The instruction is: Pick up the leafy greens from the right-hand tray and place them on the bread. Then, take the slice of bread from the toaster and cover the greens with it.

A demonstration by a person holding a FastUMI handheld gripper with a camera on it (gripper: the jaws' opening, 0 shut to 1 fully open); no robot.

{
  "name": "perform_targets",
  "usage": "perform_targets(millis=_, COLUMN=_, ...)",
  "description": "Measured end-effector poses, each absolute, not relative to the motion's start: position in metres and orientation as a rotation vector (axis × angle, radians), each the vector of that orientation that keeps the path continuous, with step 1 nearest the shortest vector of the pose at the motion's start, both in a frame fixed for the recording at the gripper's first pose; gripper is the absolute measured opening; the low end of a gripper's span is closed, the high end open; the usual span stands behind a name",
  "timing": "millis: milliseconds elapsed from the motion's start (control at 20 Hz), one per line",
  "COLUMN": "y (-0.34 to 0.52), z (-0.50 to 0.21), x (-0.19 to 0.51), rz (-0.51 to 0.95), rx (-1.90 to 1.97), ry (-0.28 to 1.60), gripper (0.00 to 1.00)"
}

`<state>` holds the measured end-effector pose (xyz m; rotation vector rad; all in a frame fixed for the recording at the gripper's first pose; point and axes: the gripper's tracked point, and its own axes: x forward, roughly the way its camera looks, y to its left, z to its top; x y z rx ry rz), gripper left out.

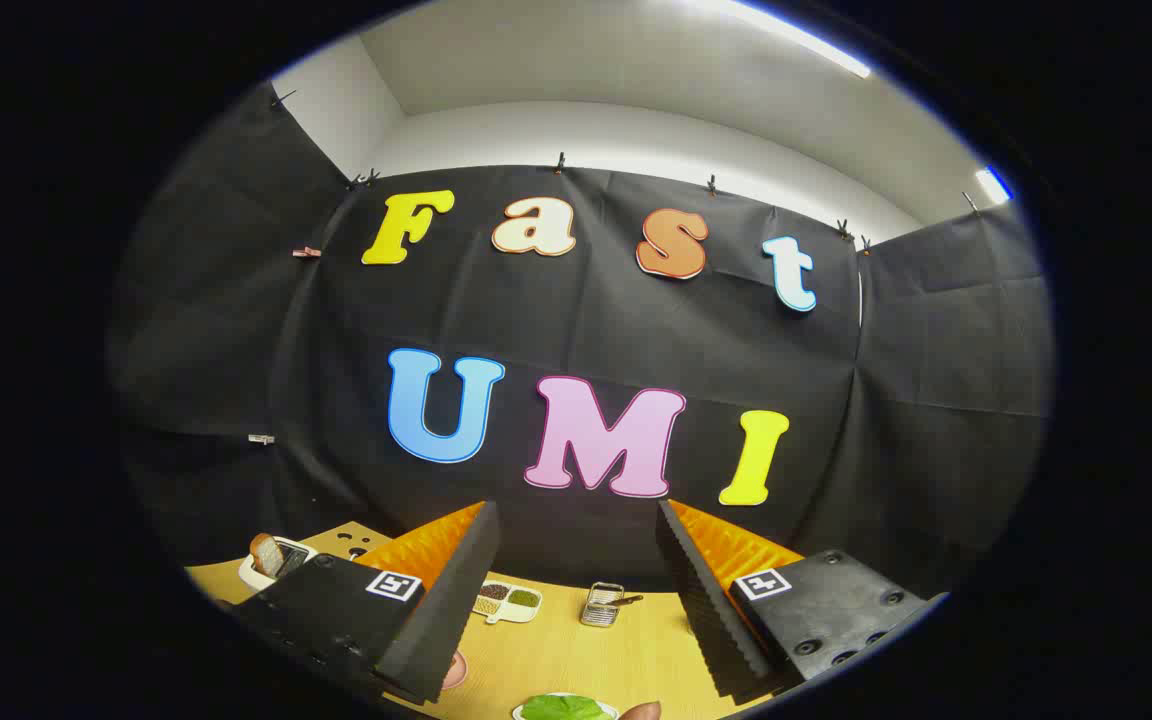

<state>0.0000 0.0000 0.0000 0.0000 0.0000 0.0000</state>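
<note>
Holding two fingers [576, 590] spread wide apart, gripping nothing, above the wooden counter [556, 650]. Showing one leafy green [563, 708] on a white tray [519, 712] just ahead between them, one bread slice [265, 553] standing in one toaster [278, 565] beyond the left finger, one divided seasoning dish [506, 601], one small metal tin [602, 604].

Bright ceiling light strips [804, 38], upper right, slightly blown out. Tabletop [576, 650] evenly lit, sharp. Strong fisheye bending at edges; wall cloth dark, matte.
</note>
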Motion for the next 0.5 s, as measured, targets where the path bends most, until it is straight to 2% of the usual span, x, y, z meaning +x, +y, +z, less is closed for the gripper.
perform_targets(millis=500, y=-0.0074, z=-0.0022, x=0.0017, rz=0.006, rx=0.002, ry=0.003, gripper=0.97)
